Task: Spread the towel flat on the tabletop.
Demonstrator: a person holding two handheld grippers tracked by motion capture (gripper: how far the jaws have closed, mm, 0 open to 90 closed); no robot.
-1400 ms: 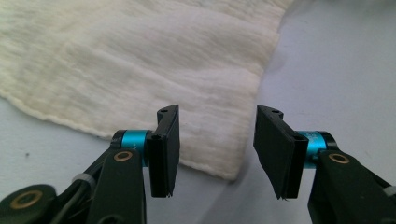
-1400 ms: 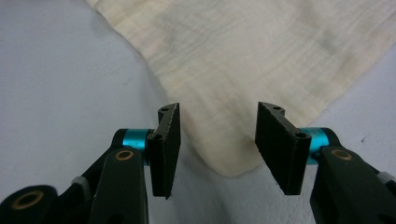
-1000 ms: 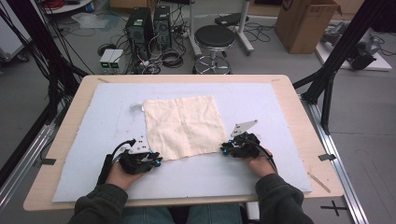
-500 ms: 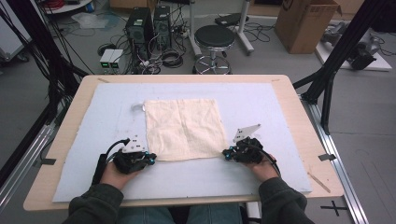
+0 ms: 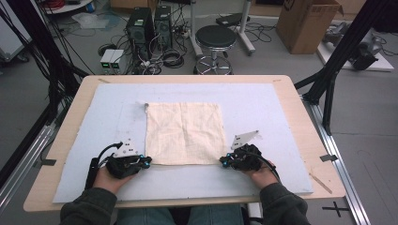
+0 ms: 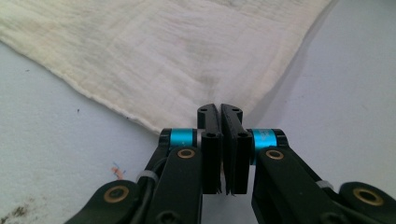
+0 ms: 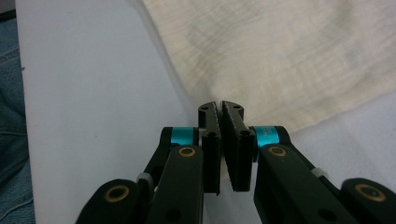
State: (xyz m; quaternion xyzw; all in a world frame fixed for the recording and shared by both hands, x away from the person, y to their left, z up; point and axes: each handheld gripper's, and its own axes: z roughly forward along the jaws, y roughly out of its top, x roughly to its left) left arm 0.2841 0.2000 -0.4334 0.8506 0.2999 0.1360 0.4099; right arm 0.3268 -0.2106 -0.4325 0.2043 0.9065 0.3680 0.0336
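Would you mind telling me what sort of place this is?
Probably a lab or workshop: computer towers and loose cables on the floor, a cardboard box, and black rig struts beside the table.

Left gripper (image 5: 143, 161) at 7 o'clock and right gripper (image 5: 226, 161) at 5 o'clock, each gloved in a hand, jaws pressed together and pointing inward; sleeved forearms enter from 6 o'clock, spread slightly outward

A light wooden table (image 5: 300, 101) carries a pale blue-grey mat (image 5: 263, 103) across nearly its whole top; a square cream muslin cloth (image 5: 184, 132) lies flat on the mat, its near corners at the gripper tips.
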